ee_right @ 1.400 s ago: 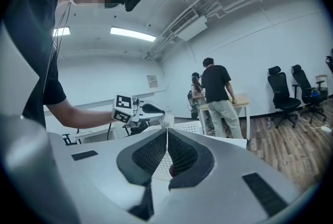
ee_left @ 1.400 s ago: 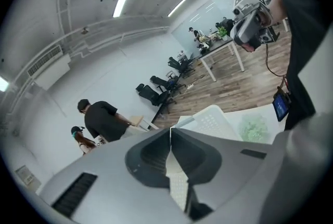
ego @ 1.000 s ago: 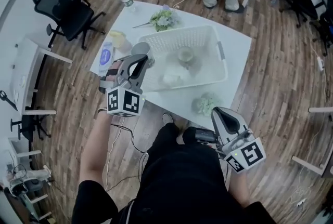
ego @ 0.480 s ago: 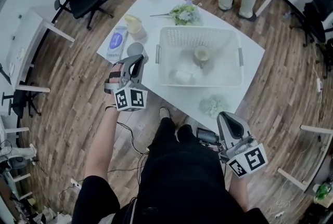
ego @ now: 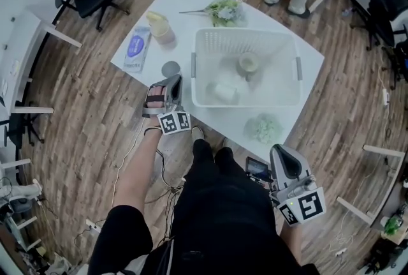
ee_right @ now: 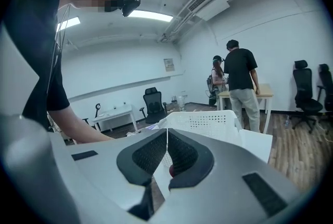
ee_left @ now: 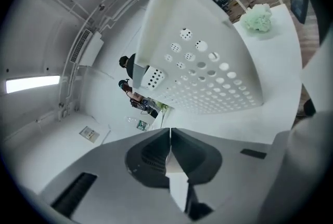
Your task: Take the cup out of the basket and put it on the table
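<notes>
Seen from above, the person's left forearm reaches up from the lower left of the frame. It carries the left gripper (ego: 173, 82) just off the worktop's (ego: 213, 119) near-left edge. The gripper points up the frame, and its tip is close to the left end wall of the white perforated basket (ego: 245, 32). In the left gripper view the jaws are pressed together with nothing between them (ee_left: 170, 132). There the basket's holed wall (ee_left: 208, 62) fills the frame ahead, tipped sideways, so the gripper appears to be rolled over. A small grey round container (ego: 170, 69) stands on the worktop just beyond the gripper's tip, outside the basket. The cup (ego: 247, 64) sits inside the basket near its far wall. It is up and to the right of the left gripper, with the end wall between them. Its mouth appears to face upward, so its long axis is probably vertical. A white object (ego: 223, 92) lies nearer in the basket; what it is cannot be told. The right gripper (ego: 279, 151) hangs low at the lower right, beside the person's hip, well apart from the basket. Its jaws are also closed on nothing (ee_right: 167, 132). The left gripper is clearly the nearer one.
</notes>
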`<action>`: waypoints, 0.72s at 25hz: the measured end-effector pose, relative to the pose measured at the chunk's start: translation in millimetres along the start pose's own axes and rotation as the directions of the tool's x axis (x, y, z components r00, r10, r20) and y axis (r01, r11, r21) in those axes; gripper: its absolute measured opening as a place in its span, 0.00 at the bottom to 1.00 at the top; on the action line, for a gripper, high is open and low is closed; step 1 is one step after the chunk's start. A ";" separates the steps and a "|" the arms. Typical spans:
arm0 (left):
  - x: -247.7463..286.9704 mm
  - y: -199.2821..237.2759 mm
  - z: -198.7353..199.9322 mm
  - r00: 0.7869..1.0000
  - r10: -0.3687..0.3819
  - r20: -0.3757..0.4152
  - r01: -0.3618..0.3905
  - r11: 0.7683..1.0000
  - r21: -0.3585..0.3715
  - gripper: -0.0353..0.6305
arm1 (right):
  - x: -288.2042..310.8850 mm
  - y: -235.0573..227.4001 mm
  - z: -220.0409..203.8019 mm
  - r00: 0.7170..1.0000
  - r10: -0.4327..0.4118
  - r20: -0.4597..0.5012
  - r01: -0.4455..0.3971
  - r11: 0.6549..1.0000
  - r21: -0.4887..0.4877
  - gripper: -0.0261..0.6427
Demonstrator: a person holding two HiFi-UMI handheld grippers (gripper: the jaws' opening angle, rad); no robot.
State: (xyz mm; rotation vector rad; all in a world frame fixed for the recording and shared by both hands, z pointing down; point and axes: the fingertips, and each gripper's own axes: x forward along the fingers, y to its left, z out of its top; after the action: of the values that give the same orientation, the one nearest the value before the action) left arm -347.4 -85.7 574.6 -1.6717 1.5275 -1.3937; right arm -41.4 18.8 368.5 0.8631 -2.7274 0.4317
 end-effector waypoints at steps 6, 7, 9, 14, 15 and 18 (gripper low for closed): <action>6.2 -21.2 -9.8 1.000 0.021 -0.005 -0.021 1.000 0.003 0.08 | 4.3 -2.5 1.2 0.999 -0.042 -0.009 0.042 0.999 0.017 0.08; 7.2 -22.9 -11.8 1.000 0.026 -0.006 -0.026 1.000 0.007 0.08 | 6.6 -2.1 1.6 0.999 -0.044 -0.010 0.045 0.999 0.019 0.08; 8.7 -26.5 -14.4 0.999 0.039 -0.005 -0.038 0.999 0.021 0.08 | 10.3 -1.1 1.8 0.999 -0.046 -0.013 0.047 0.999 0.023 0.08; 5.4 -38.5 -13.8 1.000 0.020 0.008 -0.020 1.000 0.009 0.08 | 16.7 3.8 3.8 0.999 -0.045 -0.018 0.045 0.999 0.015 0.08; 4.4 -40.8 -13.5 1.000 0.009 0.009 -0.009 1.000 0.005 0.10 | 18.2 4.8 5.3 0.999 -0.044 -0.016 0.045 0.999 0.009 0.08; 1.6 -45.2 -10.9 1.000 -0.020 0.014 0.020 1.000 -0.005 0.26 | 21.0 4.4 8.2 0.999 -0.043 -0.009 0.043 0.999 0.007 0.08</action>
State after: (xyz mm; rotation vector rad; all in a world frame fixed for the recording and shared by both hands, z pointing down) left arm -337.5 -72.2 618.1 -1.7009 1.5117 -1.3866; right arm -61.9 8.4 366.8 0.9174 -2.6959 0.4351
